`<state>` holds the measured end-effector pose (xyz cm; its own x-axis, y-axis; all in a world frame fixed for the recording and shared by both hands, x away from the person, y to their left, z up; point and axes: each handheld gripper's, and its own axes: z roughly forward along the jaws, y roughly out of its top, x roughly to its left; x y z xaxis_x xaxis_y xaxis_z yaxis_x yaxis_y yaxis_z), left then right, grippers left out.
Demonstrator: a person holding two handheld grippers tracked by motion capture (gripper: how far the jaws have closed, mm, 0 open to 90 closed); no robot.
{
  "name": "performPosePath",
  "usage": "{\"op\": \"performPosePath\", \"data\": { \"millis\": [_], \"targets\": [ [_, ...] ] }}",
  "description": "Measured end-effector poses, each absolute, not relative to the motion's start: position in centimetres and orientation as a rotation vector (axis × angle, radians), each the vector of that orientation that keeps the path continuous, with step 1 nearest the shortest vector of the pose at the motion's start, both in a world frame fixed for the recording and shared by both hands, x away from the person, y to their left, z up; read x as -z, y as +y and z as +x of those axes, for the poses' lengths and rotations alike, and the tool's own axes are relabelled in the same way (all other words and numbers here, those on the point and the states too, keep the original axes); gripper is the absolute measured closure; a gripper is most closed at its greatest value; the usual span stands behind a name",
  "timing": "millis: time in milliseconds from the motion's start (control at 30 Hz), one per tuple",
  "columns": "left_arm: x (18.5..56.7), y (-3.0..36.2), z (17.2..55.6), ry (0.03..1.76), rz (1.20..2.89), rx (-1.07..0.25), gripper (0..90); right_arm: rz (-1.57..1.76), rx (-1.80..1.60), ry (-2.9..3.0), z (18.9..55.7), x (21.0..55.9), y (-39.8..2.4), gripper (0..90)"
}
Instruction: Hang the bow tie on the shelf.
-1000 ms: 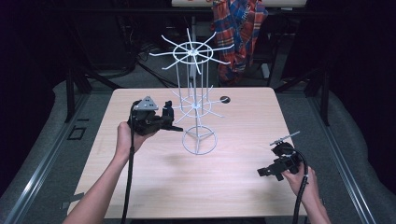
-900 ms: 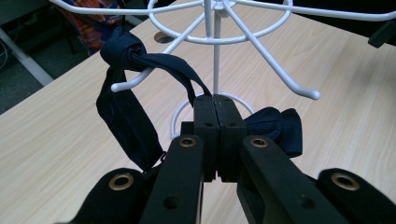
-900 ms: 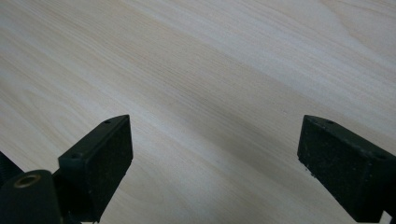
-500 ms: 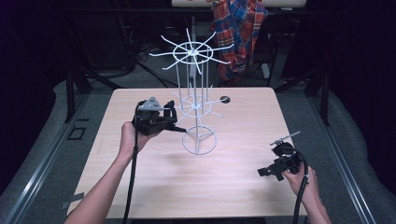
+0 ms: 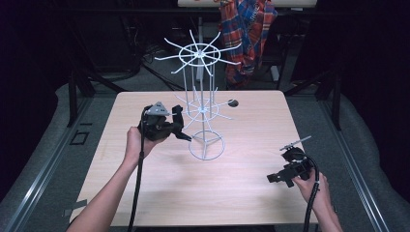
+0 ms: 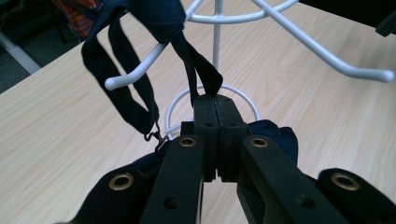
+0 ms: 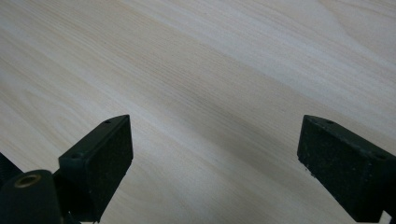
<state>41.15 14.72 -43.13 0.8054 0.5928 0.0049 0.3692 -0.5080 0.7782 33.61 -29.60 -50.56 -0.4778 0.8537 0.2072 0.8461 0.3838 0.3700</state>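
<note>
A person seated at a pale wooden table works a handheld gripper in each hand beside a white wire rack, a spindle with two tiers of radiating hook arms rising from a ring base near the table's middle.

The left gripper, seen in the high view just left of the rack, points its tip toward the ring base. In the left gripper view its jaws are pressed together on a dark navy strap, pinching a folded loop of it right at the jaw tips. The strap runs up from the jaws to a bunch of the same dark fabric draped over one of the rack's white hook arms at the top of that view. A second loop of strap hangs to the left of the jaws and ends in a small metal clasp; more navy cloth lies low behind the gripper's arms. The rack's ring base sits on the table directly beyond the jaw tips.

The right gripper rests low over the table's near right corner, well apart from the rack and the strap. In the right gripper view its jaws stand wide apart with nothing between them but bare wood grain.

A small dark round object lies on the table beyond the rack. A plaid cloth hangs in the dim background behind the table.
</note>
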Motion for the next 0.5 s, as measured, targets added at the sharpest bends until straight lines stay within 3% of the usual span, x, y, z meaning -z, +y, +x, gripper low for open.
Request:
{"op": "performPosePath", "data": {
  "millis": [500],
  "targets": [
    [43.96, 14.56, 41.86, 0.728, 2.172, -0.338, 89.2, 1.6, -0.675, 2.597, 33.62, 50.63, -29.6, 10.0]
  ]
}}
